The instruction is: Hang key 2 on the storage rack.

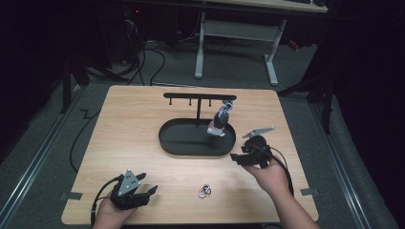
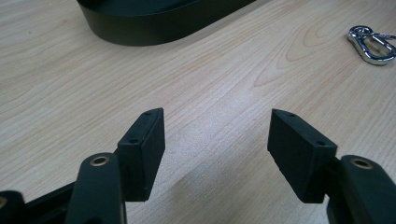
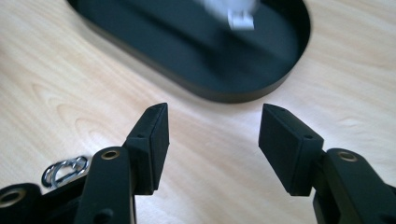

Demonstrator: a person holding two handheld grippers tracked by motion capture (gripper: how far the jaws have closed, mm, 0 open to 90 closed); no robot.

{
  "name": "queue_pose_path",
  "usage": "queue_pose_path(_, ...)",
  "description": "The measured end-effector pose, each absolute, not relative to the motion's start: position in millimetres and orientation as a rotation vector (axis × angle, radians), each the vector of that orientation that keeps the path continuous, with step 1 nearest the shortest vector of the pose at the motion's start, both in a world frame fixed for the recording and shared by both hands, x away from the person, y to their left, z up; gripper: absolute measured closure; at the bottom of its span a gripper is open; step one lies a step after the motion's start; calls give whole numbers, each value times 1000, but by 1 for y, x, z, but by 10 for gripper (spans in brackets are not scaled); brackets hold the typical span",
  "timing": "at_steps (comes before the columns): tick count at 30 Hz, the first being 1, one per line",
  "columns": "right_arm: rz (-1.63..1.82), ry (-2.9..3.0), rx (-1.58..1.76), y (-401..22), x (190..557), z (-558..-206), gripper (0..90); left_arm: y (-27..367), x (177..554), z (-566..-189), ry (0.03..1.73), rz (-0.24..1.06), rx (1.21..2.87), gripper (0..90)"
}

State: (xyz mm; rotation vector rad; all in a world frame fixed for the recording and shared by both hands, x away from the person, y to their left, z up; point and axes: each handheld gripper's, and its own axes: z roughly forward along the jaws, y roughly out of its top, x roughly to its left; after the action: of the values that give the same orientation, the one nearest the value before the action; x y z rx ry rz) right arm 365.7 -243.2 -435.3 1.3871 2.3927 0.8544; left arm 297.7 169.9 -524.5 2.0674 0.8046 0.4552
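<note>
Both the left claw (image 1: 152,190) and right claw (image 1: 232,157) are spread, empty; the key ring (image 1: 205,192), 6 o'clock of the tray (image 1: 167,138), looks light, stiff, slippery; pinch across its loop.

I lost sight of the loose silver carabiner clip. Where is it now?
In the high view the carabiner clip lies on the table, near its front edge, between the left gripper and right gripper, short of the black tray.

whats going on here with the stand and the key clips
A person holds a hand-held gripper in each hand over a wooden table. One keychain already hangs from the black hook stand above its oval tray. A silver clip lies loose on the table. The right hand-held gripper and left hand-held gripper are both open and empty.
</note>
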Motion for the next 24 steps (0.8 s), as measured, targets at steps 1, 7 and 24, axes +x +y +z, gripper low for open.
queue_pose_path(1,918,2376,1378,-247,353,-449,423,170,298,-524,805,450,2069,374)
queue_pose_path(7,1078,2257,1450,-260,318,-499,417,169,298,-523,800,433,2068,377)
queue_pose_path(24,1174,2320,1311,-246,299,-510,704,162,297,-526,805,420,2078,377)
